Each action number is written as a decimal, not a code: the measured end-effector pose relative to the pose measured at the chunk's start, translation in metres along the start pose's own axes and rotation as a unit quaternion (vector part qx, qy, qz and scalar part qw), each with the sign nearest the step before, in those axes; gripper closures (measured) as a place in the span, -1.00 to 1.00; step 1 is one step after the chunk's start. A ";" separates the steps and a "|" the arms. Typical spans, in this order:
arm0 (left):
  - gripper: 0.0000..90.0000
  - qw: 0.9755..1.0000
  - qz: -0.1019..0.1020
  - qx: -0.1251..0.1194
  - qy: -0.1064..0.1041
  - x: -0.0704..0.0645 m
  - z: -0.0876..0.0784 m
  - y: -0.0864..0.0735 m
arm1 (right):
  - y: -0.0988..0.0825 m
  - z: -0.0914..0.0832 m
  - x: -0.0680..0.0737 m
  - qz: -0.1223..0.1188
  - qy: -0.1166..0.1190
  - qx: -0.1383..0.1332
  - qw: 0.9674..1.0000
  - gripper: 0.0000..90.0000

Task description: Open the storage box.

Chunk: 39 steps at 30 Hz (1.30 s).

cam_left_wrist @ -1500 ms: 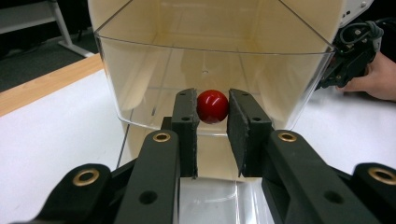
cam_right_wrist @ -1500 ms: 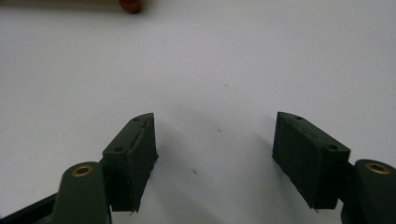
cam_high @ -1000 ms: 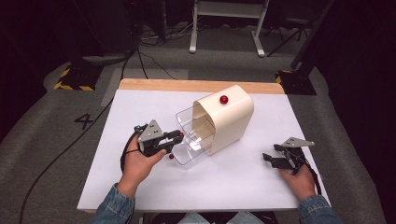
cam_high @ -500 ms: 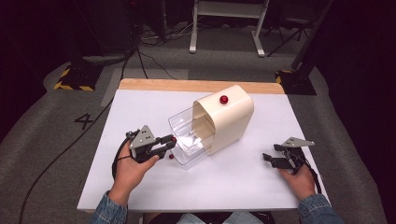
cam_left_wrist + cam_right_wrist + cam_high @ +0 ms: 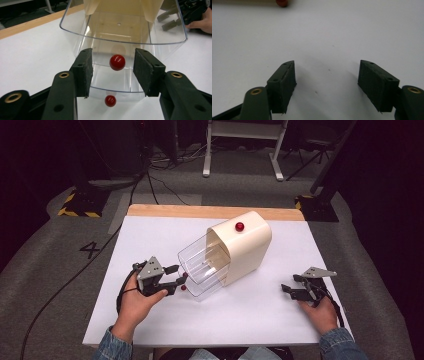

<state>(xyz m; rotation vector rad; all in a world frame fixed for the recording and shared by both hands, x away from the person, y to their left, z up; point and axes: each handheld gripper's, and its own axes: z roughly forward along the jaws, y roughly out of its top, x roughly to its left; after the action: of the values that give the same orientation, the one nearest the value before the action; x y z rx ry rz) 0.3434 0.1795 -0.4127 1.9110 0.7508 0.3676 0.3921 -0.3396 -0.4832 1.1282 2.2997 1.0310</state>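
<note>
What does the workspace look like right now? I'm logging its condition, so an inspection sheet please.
Surface: white table, wooden strip along its far edge.
Job's things: cream housing with a red button on top; clear drawer pulled out, with a red knob on its front.
Clutter: small red ball on the table below the drawer.
Grippers: left gripper open, jaws either side of the knob, not touching; right gripper open, resting apart.
Cables: one trails off the table's left side.
Surroundings: grey floor, hazard-striped bases, white frame legs.
</note>
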 end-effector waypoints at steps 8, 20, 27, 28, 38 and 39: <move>0.02 1.000 -0.006 0.005 0.027 0.003 -0.018 -0.009 | 0.000 0.000 0.000 0.000 0.000 0.000 1.000 -0.32; -0.18 0.996 -0.023 0.032 0.079 0.015 -0.062 -0.034 | 0.000 0.000 0.000 0.001 0.001 0.001 1.000 -0.32; -0.29 0.992 -0.022 0.081 0.092 0.028 -0.077 -0.048 | 0.000 0.000 0.000 0.001 0.001 0.001 1.000 -0.32; -0.32 0.991 -0.024 0.086 0.096 0.031 -0.078 -0.051 | 0.000 0.000 0.000 0.001 0.002 0.001 1.000 -0.32; -0.40 0.978 -0.062 0.162 0.120 0.053 -0.077 -0.079 | 0.000 0.000 0.000 0.001 0.001 0.001 1.000 -0.32; -0.40 0.976 -0.064 0.170 0.119 0.055 -0.077 -0.080 | 0.000 0.000 0.000 0.001 0.001 0.001 1.000 -0.32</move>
<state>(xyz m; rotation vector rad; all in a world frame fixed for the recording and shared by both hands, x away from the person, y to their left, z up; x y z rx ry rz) 0.3148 0.2931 -0.4540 2.1461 1.1509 0.4136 0.3923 -0.3397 -0.4830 1.1302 2.3019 1.0321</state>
